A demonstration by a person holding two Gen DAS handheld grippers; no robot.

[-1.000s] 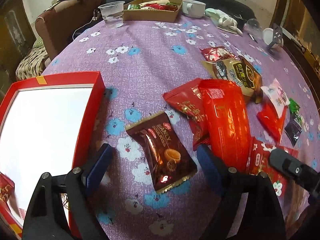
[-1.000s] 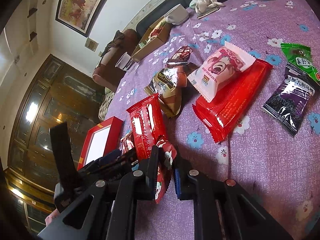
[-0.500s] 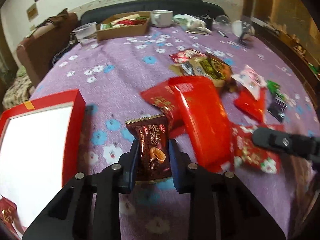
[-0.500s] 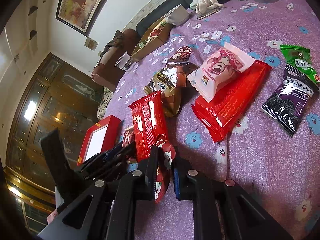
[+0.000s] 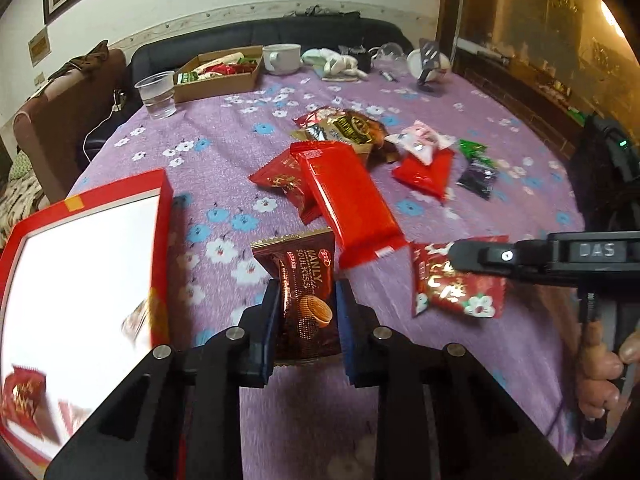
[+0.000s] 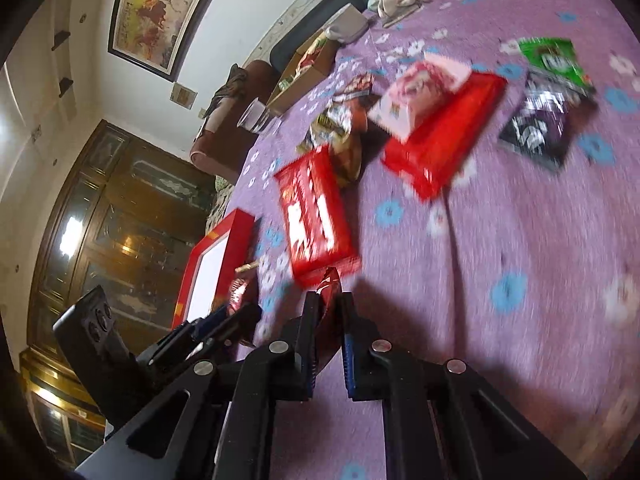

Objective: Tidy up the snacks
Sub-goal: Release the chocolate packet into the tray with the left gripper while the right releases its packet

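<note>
My left gripper [image 5: 306,292] is shut on a brown biscuit packet [image 5: 306,296] and holds it above the purple flowered tablecloth [image 5: 224,148]. The red box with a white inside [image 5: 80,264] lies to its left, with red snack packets [image 5: 22,394] in its near corner. My right gripper [image 6: 329,300] is shut on a red flowered snack packet [image 6: 330,286], lifted off the cloth; it also shows in the left wrist view [image 5: 456,284]. A long red packet [image 5: 346,196] lies just beyond.
More snacks lie further out: a gold-brown bag [image 5: 348,128], a pink packet [image 5: 422,140] on a red one [image 5: 426,170], green [image 5: 472,148] and dark packets [image 5: 478,176]. A cardboard tray [image 5: 218,74], plastic cup [image 5: 157,94] and mug [image 5: 282,58] stand at the far edge.
My left gripper closed on the brown biscuit packet and lifted it. My right gripper rose with the red flowered packet, and its view has tilted.
</note>
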